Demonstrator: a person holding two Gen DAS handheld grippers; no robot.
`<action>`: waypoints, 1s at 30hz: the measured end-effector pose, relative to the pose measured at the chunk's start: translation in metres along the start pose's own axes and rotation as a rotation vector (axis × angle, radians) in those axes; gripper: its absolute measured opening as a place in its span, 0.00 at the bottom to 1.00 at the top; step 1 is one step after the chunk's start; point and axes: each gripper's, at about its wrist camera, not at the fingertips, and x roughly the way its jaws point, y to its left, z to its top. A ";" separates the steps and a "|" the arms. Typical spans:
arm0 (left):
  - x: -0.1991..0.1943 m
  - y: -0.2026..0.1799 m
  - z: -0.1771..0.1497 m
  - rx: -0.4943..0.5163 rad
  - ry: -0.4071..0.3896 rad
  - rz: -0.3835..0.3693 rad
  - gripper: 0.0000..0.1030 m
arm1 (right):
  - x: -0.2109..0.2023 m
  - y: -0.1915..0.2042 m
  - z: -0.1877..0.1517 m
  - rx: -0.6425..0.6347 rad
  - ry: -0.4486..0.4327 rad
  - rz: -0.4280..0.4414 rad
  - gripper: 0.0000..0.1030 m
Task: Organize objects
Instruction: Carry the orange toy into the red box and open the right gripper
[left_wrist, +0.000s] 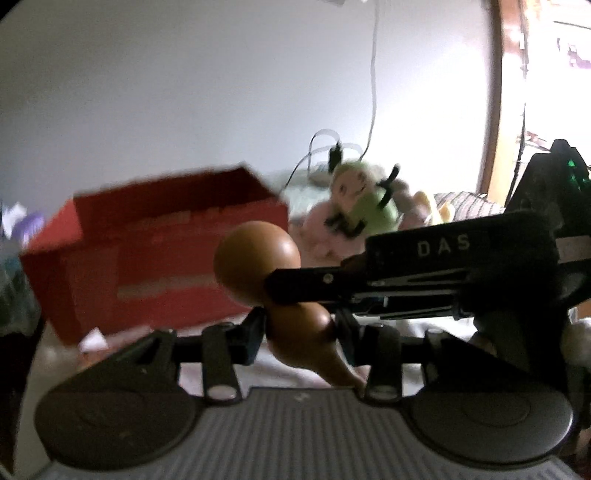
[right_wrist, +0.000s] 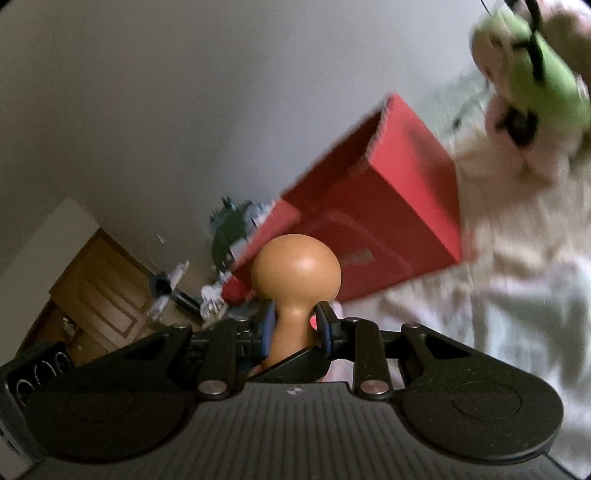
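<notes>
Nearest your left lens, the left gripper (left_wrist: 299, 328) is closed narrow on the lower bulb of a brown wooden gourd (left_wrist: 255, 266), with the stem end trailing toward the camera. Your right gripper (right_wrist: 293, 325) is clamped narrow on the same gourd (right_wrist: 295, 273) at its waist, and in the left view a right-gripper finger (left_wrist: 314, 286) crosses in front of the piece. Both tools hold one object at once, in the air, short of the red box (left_wrist: 155, 251).

Risks, as judged:
- Two grips on a smooth, rounded surface. If your hands move at different rates, the gourd may twist and squirt out of one pair of pads.
- The fingers of the two tools sit just beside each other; a careless release could snag them together.
- Both views are blurred, so exact pad contact cannot be confirmed.
- The box (right_wrist: 388, 206) is open at the top and appears light. A glancing knock on its wall could shift or tip it.
- A green plush toy (left_wrist: 365, 199) lies behind, near the box, well clear of the gourd.

Recommendation: let one gripper release before travelling to the box.
</notes>
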 end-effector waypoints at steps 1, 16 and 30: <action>-0.004 -0.001 0.007 0.011 -0.017 -0.005 0.42 | 0.004 0.011 0.003 -0.014 -0.012 0.001 0.27; 0.022 0.059 0.121 0.064 -0.061 -0.020 0.42 | 0.065 0.069 0.109 -0.191 -0.055 -0.091 0.27; 0.123 0.116 0.133 0.092 0.179 -0.005 0.43 | 0.165 0.023 0.141 -0.077 0.134 -0.264 0.27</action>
